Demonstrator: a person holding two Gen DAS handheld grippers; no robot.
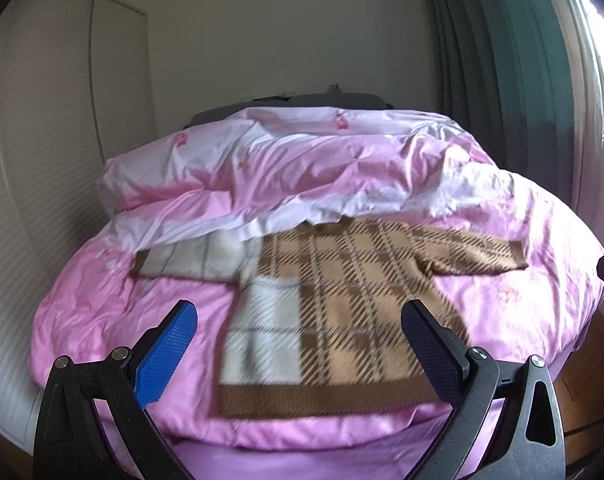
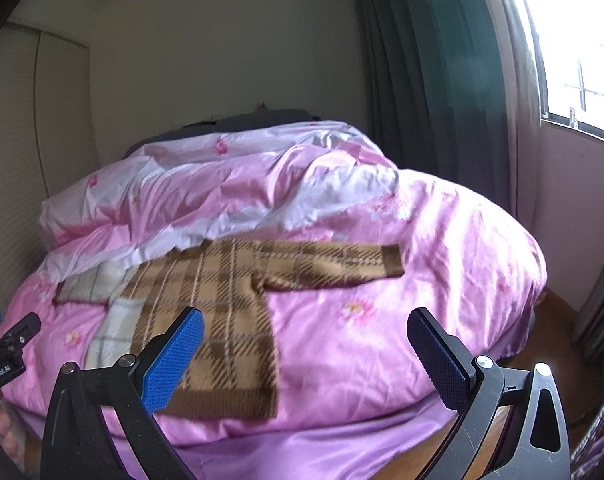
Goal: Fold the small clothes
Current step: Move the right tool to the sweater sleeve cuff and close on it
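Sweater [image 1: 342, 312] flat on bed [image 1: 101, 320], hem at near edge, sleeves spread toward side edges, collar against bunched duvet [image 1: 261, 168].
Risk: slick satin cover; pulling knit may drag cover, skew fold.
Left claw [image 1: 299, 350] released, empty, above hem.
Right claw [image 2: 306, 354] released, empty, beside sweater's right side, clear of fabric.

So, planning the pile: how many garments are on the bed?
1: a brown plaid sweater lies spread flat on the pink duvet, collar against the bunched bedding. That bedding could hide more.
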